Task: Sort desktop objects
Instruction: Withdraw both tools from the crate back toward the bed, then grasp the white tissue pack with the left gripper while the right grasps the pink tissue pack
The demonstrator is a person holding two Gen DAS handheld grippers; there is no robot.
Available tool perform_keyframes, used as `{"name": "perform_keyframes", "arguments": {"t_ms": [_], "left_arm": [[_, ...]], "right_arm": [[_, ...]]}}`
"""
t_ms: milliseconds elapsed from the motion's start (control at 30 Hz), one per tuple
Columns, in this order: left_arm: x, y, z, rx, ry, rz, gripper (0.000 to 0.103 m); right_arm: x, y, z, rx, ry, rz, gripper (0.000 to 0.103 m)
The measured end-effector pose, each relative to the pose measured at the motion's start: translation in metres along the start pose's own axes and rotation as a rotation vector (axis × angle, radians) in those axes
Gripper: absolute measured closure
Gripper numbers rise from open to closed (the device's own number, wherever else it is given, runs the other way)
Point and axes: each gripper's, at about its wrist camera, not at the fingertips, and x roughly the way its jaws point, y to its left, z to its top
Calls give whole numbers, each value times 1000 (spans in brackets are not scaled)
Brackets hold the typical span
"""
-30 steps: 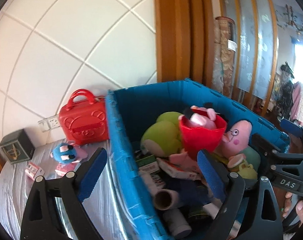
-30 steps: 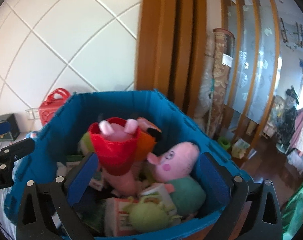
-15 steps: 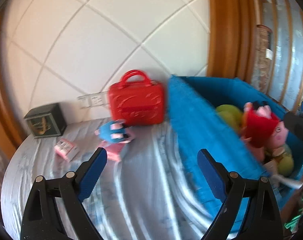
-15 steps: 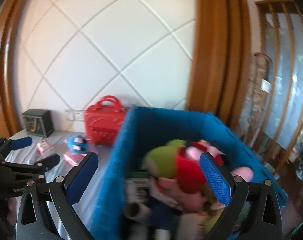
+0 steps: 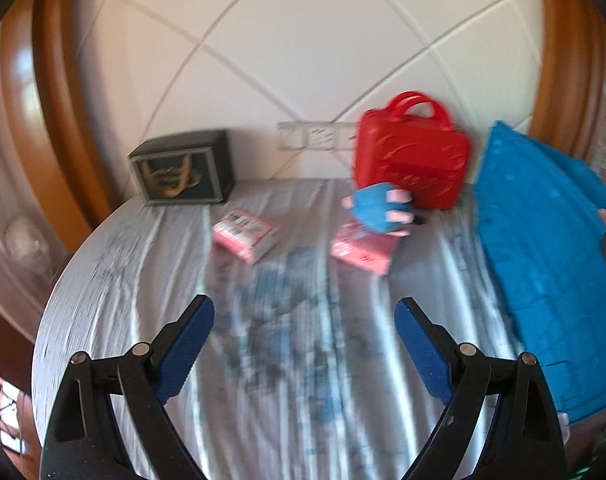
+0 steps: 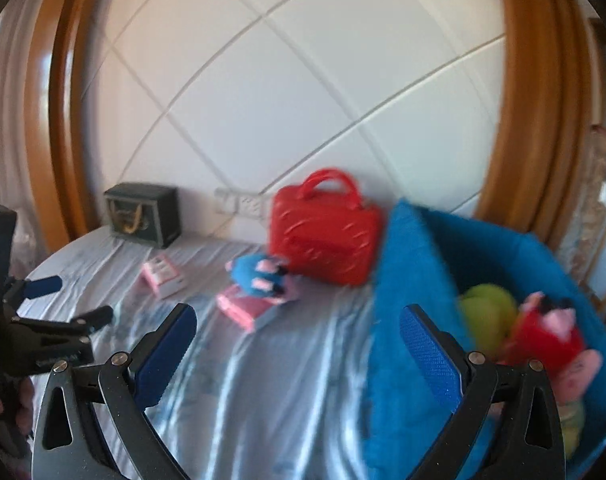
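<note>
Both views are swinging left off the blue bin [image 5: 543, 248] onto the tabletop [image 5: 303, 360]. Left gripper [image 5: 303, 344] and right gripper [image 6: 299, 344] are hanging wide, empty. Far left to right: dark box [image 5: 183, 172], pink box [image 5: 245, 238], blue plush [image 5: 379, 210], red case [image 5: 413, 160]. Advice: slow down, centre on one item. Blur is hiding labels.

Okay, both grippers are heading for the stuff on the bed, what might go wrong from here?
The blue plush toy lies partly on a pink box, so a grab may catch both. The red case stands right behind it and might get bumped. Both open grippers are near each other and may collide.
</note>
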Motion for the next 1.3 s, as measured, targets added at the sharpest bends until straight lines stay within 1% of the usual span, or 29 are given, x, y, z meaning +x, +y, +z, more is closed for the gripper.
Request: {"name": "perform_keyframes", "arguments": {"t_ms": [67,100,233,433,567,600,700,733,867,967,1067,1133,1167,1200,1267,1300], "left_arm": [[10,17,-1,-16,19,18,10],[16,26,-2,-24,28,25,10],[48,52,1,-56,76,50,10],[109,69,10,-78,151,52,10],[165,73,22,-80,203,59,10],[180,74,25,-80,215,62,10],[237,79,33,-74,266,74,10],[251,81,35,-74,275,76,10],[319,84,44,-70,314,68,10],[359,82,45,-49,339,74,10],[382,93,41,-48,366,119,10],[385,112,36,-82,374,156,10],[382,127,33,-117,373,176,10],[381,139,30,-139,373,218,10],[376,166,22,-157,378,335,10],[374,178,18,-173,394,352,10]], "right_arm": [[26,10,-2,17,50,22,0],[33,14,-4,22,65,27,0],[76,29,-8,17,135,30,0],[142,27,-11,21,228,25,0],[193,17,-14,33,290,19,0],[212,15,-15,35,310,22,0],[258,11,-18,36,356,25,0],[275,10,-20,37,372,26,0],[339,8,-35,47,427,35,0],[373,9,-45,53,456,44,0],[400,14,-55,62,483,65,0],[409,23,-59,61,490,82,0],[412,29,-60,49,491,91,0],[413,38,-60,32,488,102,0],[413,57,-59,-2,479,138,0],[412,68,-58,-26,474,135,0]]}}
